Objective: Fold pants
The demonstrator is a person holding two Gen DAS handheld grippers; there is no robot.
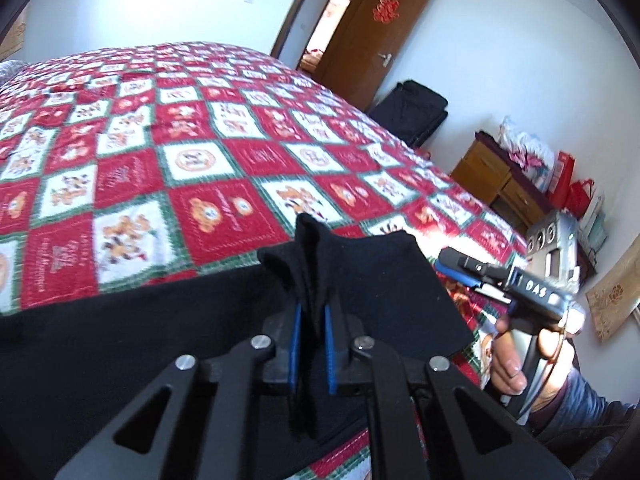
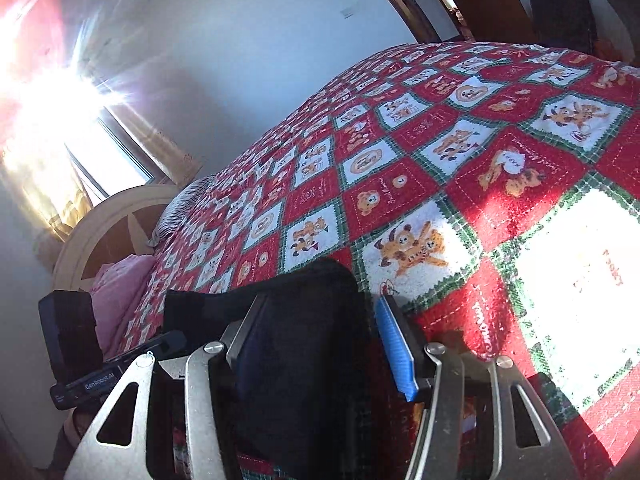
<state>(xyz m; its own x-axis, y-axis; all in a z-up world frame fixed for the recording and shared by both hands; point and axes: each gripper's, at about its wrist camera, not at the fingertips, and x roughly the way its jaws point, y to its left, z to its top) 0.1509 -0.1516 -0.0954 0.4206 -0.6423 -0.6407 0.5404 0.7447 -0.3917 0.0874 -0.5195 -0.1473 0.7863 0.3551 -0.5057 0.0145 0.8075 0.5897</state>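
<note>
The black pants [image 1: 168, 320] lie on the red, white and green quilted bed [image 1: 200, 152] at its near edge. My left gripper [image 1: 312, 320] is shut on a bunched fold of the pants and lifts it a little. My right gripper [image 2: 320, 320] is open, its jaws wide apart around the black cloth [image 2: 304, 340], with the blue pad [image 2: 394, 348] clear of it. The right gripper also shows in the left wrist view [image 1: 460, 266], just right of the pants' corner, held by a hand.
An open brown door [image 1: 372, 28] and a black bag [image 1: 412, 112] stand past the bed. A wooden cabinet [image 1: 492, 172] with red bags is at the right. In the right wrist view, a headboard [image 2: 100, 216], a pink cloth [image 2: 120, 292] and a bright window [image 2: 100, 152].
</note>
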